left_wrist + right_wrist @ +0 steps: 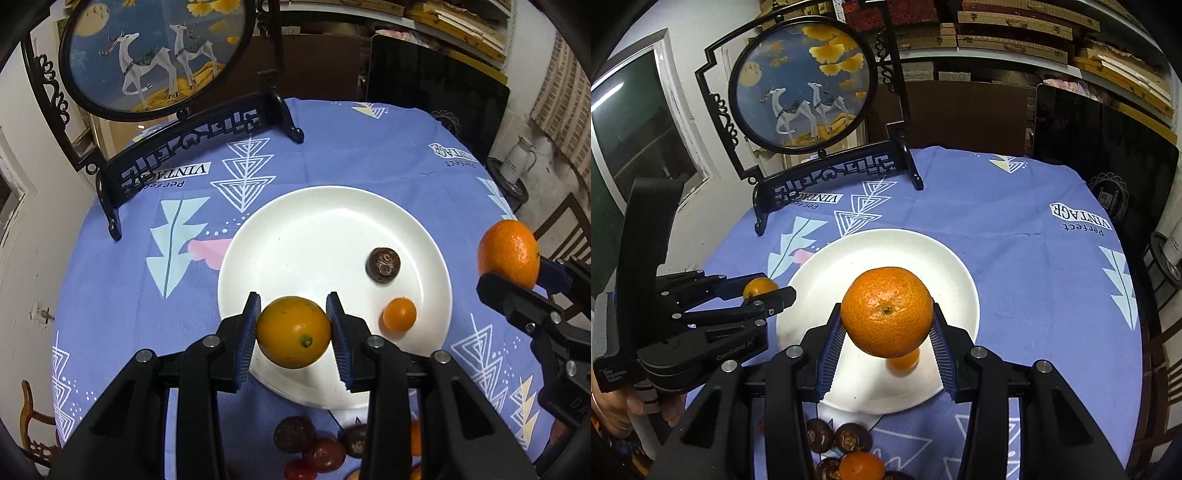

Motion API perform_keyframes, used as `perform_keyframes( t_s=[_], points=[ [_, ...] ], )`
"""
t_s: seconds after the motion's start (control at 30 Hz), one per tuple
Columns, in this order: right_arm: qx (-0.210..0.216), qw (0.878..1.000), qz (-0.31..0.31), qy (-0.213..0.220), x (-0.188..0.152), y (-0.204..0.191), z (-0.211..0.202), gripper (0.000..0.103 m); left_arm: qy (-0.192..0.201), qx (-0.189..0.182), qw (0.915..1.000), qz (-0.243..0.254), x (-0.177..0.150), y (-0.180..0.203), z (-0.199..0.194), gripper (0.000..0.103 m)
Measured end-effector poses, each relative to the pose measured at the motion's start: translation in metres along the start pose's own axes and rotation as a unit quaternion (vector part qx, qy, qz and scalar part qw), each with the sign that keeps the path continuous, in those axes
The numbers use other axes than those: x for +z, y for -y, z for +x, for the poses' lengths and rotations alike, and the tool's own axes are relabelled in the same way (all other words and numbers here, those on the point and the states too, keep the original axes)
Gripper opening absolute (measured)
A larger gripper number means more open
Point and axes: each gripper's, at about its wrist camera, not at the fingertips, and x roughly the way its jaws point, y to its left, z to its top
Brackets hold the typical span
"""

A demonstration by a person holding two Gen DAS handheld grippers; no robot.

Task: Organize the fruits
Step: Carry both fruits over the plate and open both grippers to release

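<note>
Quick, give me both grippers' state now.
Left gripper: closed on a yellow-orange citrus, held above the plate.
Right gripper: closed on a big orange, also over the plate.

A smooth yellow-orange citrus point(293, 331) and a larger, pebbled orange mandarin point(886, 311) hang above a white plate point(314, 221), each pinched between blue pads. On the plate lie a dark brown round fruit point(383, 265) and, nearer, a small orange one point(399, 314). More dark and orange fruits point(314, 443) cluster at the near edge.
</note>
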Motion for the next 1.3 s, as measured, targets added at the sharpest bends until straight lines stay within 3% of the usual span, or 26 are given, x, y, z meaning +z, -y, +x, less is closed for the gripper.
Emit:
perform_keyframes(
  t_s=[0.53, 1.3],
  points=[
    [0.01, 1.0, -0.01, -0.023, 0.018, 0.003, 0.045, 0.046, -0.019, 0.008, 0.9998, -0.001, 0.021, 0.001, 0.04, 0.036],
    [0.003, 0.998, -0.007, -0.069, 0.028, 0.015, 0.111, 0.047, -0.069, 0.026, 0.9972, 0.01, 0.022, 0.003, 0.091, 0.036]
  ],
)
